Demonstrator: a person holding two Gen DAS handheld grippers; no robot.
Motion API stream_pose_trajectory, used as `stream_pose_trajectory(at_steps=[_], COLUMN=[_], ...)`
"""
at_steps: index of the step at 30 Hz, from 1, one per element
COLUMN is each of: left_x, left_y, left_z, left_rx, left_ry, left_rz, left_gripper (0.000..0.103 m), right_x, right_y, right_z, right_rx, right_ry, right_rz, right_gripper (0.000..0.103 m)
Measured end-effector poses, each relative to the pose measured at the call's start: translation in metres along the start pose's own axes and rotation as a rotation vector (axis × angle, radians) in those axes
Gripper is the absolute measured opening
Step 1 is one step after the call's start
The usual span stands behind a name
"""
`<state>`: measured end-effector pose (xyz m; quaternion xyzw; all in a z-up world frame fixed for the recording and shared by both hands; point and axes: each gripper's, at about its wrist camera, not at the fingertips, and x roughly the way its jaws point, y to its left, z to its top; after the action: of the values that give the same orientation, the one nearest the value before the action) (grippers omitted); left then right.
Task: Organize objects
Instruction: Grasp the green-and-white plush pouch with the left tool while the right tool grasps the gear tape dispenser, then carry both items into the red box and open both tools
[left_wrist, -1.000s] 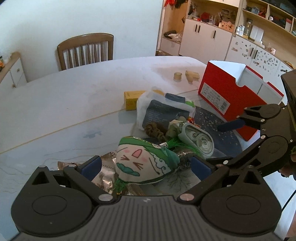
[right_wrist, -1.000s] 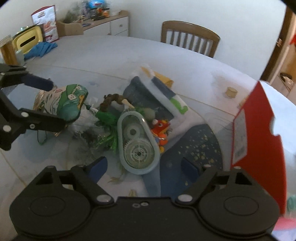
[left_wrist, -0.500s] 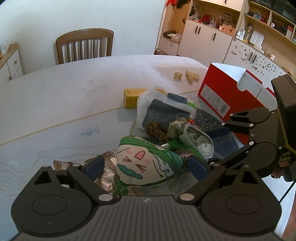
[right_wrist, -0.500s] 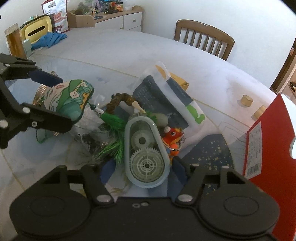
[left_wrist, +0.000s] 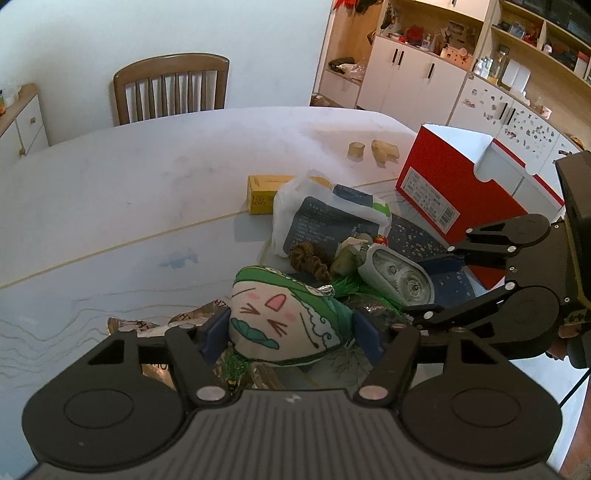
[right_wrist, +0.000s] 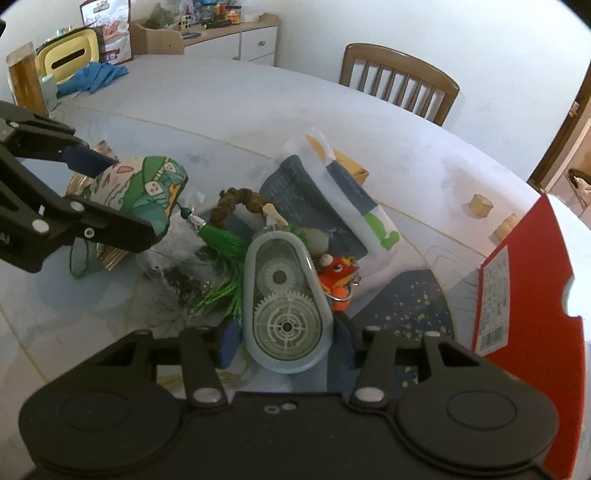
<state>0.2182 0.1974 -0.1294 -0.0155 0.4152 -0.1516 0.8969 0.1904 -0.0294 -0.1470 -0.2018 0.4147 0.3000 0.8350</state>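
While both hands hung over the clutter on the pale marble desk (left_wrist: 110, 192), the left gripper (left_wrist: 291, 332) had just been closing, its blue pads now pressing the flanks of the green-and-cream stuffed cloth pouch with a drawn face (left_wrist: 280, 317). The pouch looked soft and light (it would squash, so a grip across its plump middle seemed best). The right gripper (right_wrist: 284, 341) had likewise been closing round the wide end of the translucent oval plastic case with white gears inside (right_wrist: 284, 299), pads at its sides. That case looked rigid, smooth and probably slippery; both things lay near the red cardboard box (left_wrist: 454, 192).
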Motion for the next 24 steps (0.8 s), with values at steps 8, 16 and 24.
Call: stream_pose_trajectory(at_steps=[8, 16, 24], left_x=[-0.016, -0.041, -0.065], left_y=[-0.010, -0.028, -0.066], left_z=[0.007, 0.021, 0.047], left_rx=[0.009, 0.012, 0.070], left_ry=[-0.027, -0.065, -0.118], left_rz=[-0.010, -0.042, -0.110], left_gripper=[0.070, 0.069, 0.069], right_x=[-0.028, -0.077, -0.128], right_y=[-0.003, -0.008, -0.030], right_z=[-0.002, -0.008, -0.018], right_rx=[0.065, 0.119, 0.178], right_ry=[-0.053, -0.104, -0.129], right_rz=[-0.003, -0.018, -0.070], right_gripper=[0.050, 0.050, 0.050])
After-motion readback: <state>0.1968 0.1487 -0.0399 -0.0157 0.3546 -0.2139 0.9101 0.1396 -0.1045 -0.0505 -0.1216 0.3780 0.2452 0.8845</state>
